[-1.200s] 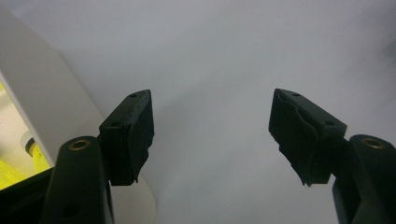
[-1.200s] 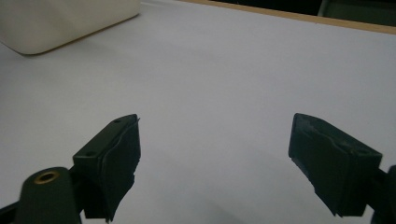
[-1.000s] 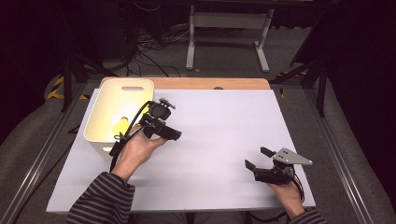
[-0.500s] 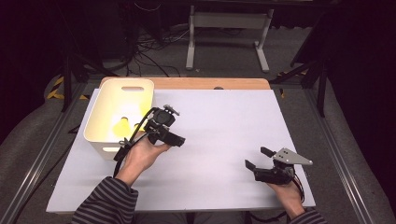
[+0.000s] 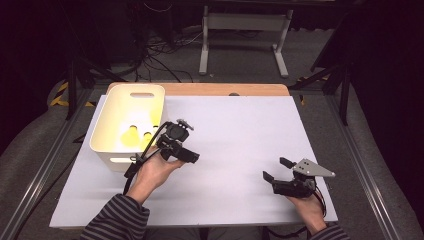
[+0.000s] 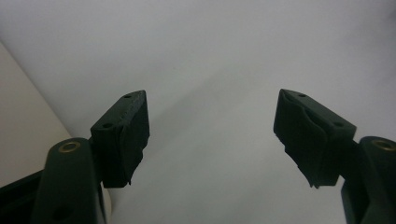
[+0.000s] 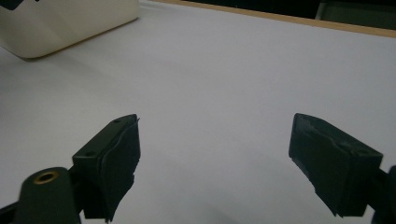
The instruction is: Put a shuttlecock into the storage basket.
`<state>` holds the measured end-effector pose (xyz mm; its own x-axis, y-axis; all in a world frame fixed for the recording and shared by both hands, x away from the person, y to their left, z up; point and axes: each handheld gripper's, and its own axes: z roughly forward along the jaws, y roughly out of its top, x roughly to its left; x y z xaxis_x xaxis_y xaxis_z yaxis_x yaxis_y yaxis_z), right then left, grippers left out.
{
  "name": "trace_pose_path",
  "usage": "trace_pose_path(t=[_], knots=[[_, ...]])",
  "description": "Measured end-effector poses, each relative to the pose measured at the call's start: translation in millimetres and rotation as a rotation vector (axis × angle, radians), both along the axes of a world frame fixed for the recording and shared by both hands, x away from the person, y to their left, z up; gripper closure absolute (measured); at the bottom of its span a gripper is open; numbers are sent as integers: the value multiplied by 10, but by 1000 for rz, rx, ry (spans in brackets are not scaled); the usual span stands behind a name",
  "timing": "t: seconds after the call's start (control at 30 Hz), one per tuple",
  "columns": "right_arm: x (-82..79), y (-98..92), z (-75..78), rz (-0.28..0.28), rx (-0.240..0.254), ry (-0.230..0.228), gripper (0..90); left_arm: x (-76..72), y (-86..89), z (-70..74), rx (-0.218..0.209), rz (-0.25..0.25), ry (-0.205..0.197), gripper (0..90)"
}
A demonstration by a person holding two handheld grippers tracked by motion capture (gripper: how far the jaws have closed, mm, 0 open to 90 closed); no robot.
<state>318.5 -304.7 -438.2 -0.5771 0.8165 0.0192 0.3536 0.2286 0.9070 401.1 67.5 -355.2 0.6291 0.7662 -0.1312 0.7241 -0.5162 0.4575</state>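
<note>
Landmark: the cream bin [image 5: 131,125] at the far-left of the white bench [image 5: 240,130]. The left tool [image 5: 192,156] sits just off the bin's near-right corner, held in the person's left hand [image 5: 152,172], its tip pointing away from the bin toward mid-bench. Its jaws stand wide w/ nothing between them, and they have just been opening a bit further. In the left gripper view, left tool [image 6: 210,135] looks down on bare bench, w/ a strip of the bin's wall [image 6: 28,135] at the frame's left edge, close beside one jaw; pads touch nothing. Inside the bin lie yellow items [image 5: 132,134], approx. two or three rounded ones on the floor near its near-right side; too small & glary to say what they are. The right tool [image 5: 274,170] is well apart from the bin, over by the bench's near-right part, held in the right hand [image 5: 306,205], grey plate on top, tips aimed back toward the bin side. Its jaws also stand wide, empty. In the right gripper view, right tool [image 7: 215,154] faces across open bench, w/ the bin [image 7: 65,23] far off at upper left and the bench's wooden far edge [image 7: 280,18] beyond. Striped sleeve [image 5: 117,220] on the left forearm, nearer the viewer than the bin.
</note>
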Motion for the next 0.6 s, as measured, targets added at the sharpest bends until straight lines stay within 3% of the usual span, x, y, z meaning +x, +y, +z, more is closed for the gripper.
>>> trace_pose_path(t=[0.6], knots=[[2, -4, -1, 1, 3, -1, 172, -66, 4, -199, -6, 1, 22, 280]])
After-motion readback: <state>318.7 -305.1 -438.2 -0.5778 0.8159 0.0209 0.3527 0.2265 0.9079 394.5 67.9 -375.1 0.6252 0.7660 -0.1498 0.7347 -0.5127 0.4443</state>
